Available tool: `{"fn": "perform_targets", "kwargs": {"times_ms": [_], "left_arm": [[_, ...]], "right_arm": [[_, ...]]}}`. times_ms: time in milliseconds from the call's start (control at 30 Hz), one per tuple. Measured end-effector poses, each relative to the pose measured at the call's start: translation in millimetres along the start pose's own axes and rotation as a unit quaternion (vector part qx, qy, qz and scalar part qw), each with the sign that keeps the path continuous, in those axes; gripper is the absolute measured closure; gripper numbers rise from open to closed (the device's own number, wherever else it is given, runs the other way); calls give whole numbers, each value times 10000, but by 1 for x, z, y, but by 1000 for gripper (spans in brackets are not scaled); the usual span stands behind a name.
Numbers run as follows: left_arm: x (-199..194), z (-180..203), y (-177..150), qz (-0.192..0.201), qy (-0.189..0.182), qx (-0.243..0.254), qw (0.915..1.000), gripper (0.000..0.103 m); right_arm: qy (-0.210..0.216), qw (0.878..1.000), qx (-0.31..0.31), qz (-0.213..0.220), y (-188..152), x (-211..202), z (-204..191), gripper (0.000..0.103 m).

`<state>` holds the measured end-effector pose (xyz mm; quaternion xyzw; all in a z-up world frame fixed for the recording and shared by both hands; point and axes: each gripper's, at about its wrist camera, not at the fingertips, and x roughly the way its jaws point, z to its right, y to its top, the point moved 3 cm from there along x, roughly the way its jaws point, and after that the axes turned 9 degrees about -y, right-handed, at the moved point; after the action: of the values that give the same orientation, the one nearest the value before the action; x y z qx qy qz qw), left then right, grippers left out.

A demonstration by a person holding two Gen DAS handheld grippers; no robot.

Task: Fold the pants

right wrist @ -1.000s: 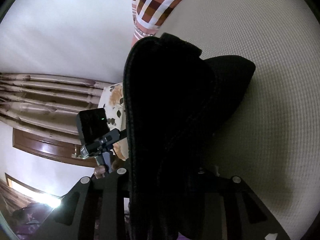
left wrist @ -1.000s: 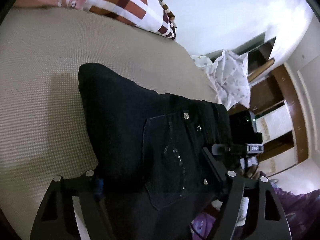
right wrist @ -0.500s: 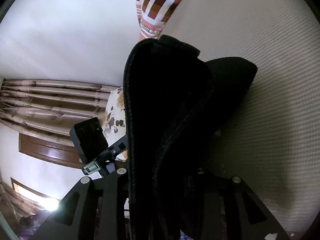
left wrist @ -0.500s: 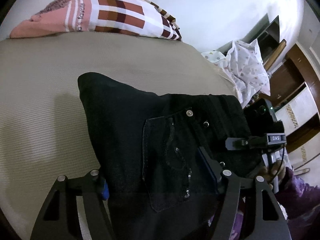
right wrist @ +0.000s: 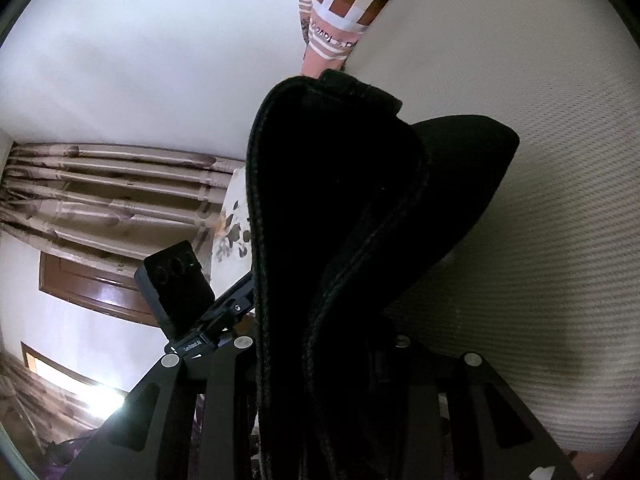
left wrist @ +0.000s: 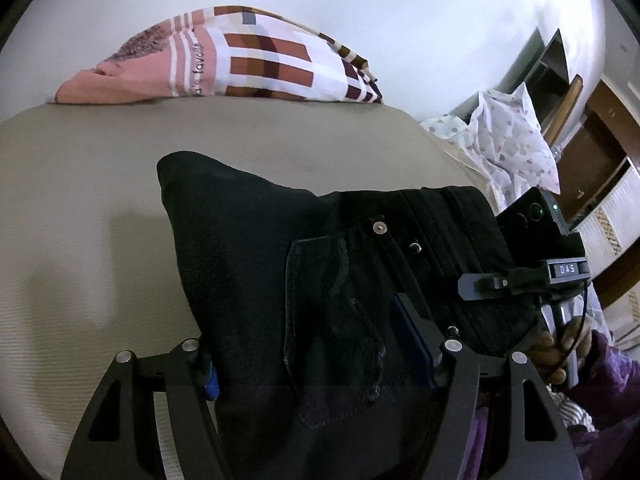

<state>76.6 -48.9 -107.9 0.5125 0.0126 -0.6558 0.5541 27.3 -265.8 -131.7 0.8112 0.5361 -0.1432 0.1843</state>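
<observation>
The black pants [left wrist: 280, 272] hang folded between both grippers above the beige bed [left wrist: 80, 208]; a back pocket with rivets faces the left wrist camera. My left gripper [left wrist: 320, 360] is shut on the pants near the pocket. My right gripper [right wrist: 324, 344] is shut on the waistband edge of the pants [right wrist: 340, 208], which fills the middle of the right wrist view. The lower fold of the pants touches the bed. The right gripper's body [left wrist: 536, 264] shows at the right in the left wrist view; the left gripper's body [right wrist: 176, 280] shows at the left in the right wrist view.
A checked pink, brown and white pillow [left wrist: 240, 64] lies at the head of the bed by the white wall. A white patterned cloth [left wrist: 516, 140] lies at the bed's right edge, with wooden cabinets behind. Curtains [right wrist: 100, 192] hang at the left.
Both grippers have lifted and tilted with the pants held; the pillow and wall now show more in the left wrist view. The grip is unchanged.
</observation>
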Motion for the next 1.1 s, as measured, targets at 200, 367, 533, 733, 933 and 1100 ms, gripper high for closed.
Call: {"fn": "perform_targets", "kwargs": {"times_ms": [200, 367, 533, 733, 933, 1100], "left_arm": [[-11, -11, 4, 93, 143, -8, 9999, 33], [-17, -25, 8, 142, 257, -43, 9996, 33], [-25, -51, 19, 245, 393, -146, 9988, 33], [-38, -92, 47, 491, 691, -181, 9962, 33], [-51, -144, 89, 772, 1044, -258, 9912, 33], [-58, -196, 126, 917, 1231, -439, 9872, 33]], "right_arm": [[4, 10000, -54, -52, 6, 15, -13, 73], [-8, 9999, -83, -135, 14, 30, -21, 73], [-18, 9995, -154, -275, 33, 55, -32, 73], [42, 9986, -333, -400, 70, 93, -49, 73], [195, 9975, -505, -454, 125, 146, -70, 73], [310, 9960, -677, -495, 180, 195, -88, 74]]}}
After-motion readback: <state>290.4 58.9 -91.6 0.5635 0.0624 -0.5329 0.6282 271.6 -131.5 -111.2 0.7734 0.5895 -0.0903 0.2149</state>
